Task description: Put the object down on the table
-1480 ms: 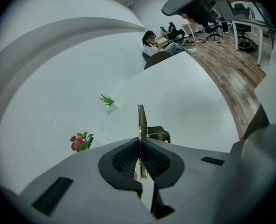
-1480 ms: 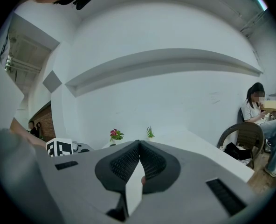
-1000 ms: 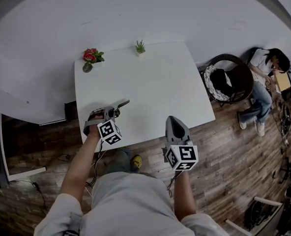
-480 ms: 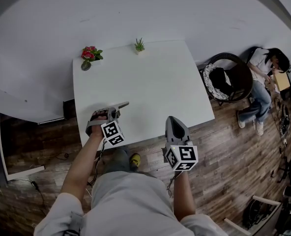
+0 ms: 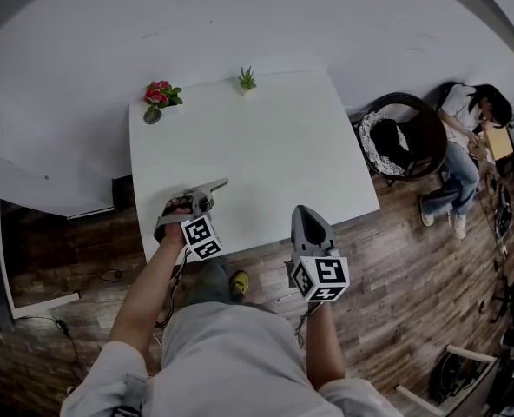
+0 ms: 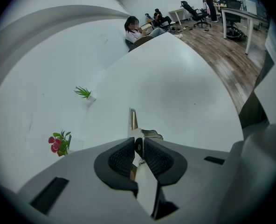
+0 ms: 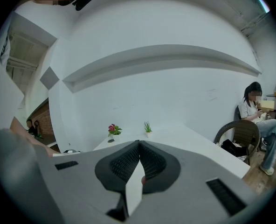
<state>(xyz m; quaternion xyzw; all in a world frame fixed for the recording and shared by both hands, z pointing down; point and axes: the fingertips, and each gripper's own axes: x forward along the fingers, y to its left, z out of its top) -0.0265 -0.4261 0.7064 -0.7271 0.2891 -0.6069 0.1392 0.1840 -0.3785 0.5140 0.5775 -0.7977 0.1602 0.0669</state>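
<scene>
Over the table's [image 5: 266, 137] near edge, the left gripper [image 5: 198, 201] pinches a thin metal tool [image 6: 133, 122] — the right gripper [image 5: 308, 215] has its jaws pressed together, empty.

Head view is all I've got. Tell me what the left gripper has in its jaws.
Observer: In the left gripper view, the left gripper is shut on a thin metal object. Its flat end pokes forward past the jaws.
Operator: Now check the right one.
Observer: The right gripper has its jaws pressed together with nothing between them.
Operator: Tell me what its camera faces.
Observer: It looks across the table toward the wall, with the red flowers and the small green plant ahead.
</scene>
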